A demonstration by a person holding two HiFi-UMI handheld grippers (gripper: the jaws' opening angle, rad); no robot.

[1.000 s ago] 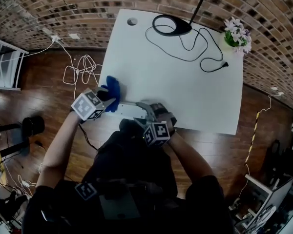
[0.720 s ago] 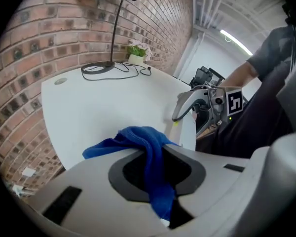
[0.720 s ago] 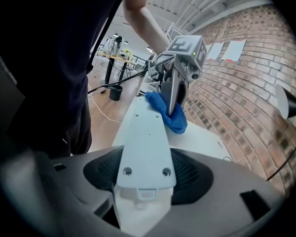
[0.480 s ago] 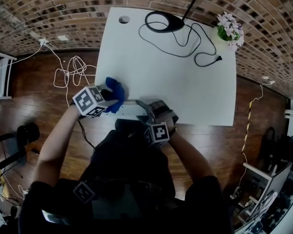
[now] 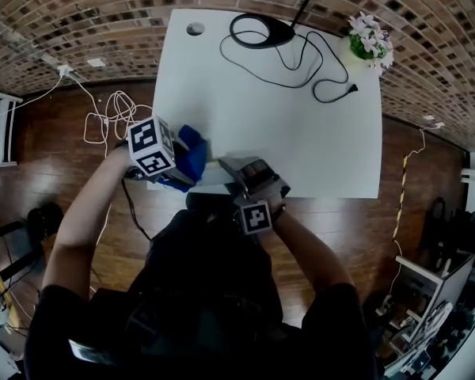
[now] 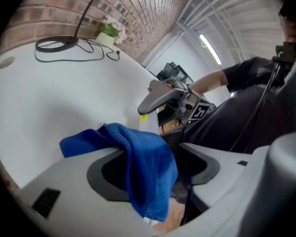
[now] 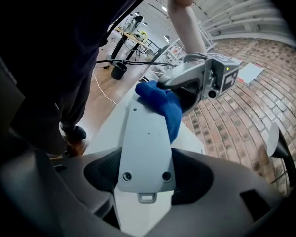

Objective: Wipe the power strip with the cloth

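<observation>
**Grippers.** The left gripper (image 6: 155, 172) has just been opening and its jaws now stand wide apart. The blue cloth (image 6: 138, 147) hangs between them, draped over one jaw, with neither pad pressing on it. The right gripper (image 7: 145, 179) is closed on one end of the power strip (image 7: 145, 137), a pad against each long side.

**Location.** The strip lies at the near edge of the white table (image 5: 301, 133), in front of the person. Its free end reaches the cloth and the left gripper.

**Orientation.** The long axis runs along the table's near edge, from the right gripper toward the left one. In the right gripper view, the flat grey back, with two screw holes and a hanging slot, faces the camera. The socket side is not visible.

**Risks, as judged.**
- The cloth is unclamped. Any tilt or pull of the left gripper could let it slide off the jaw and over the table edge to the floor.
- The strip is held at one end only. Pressure on the far end could twist it in the grip.
- Wiping now would probably clean only the back.
</observation>
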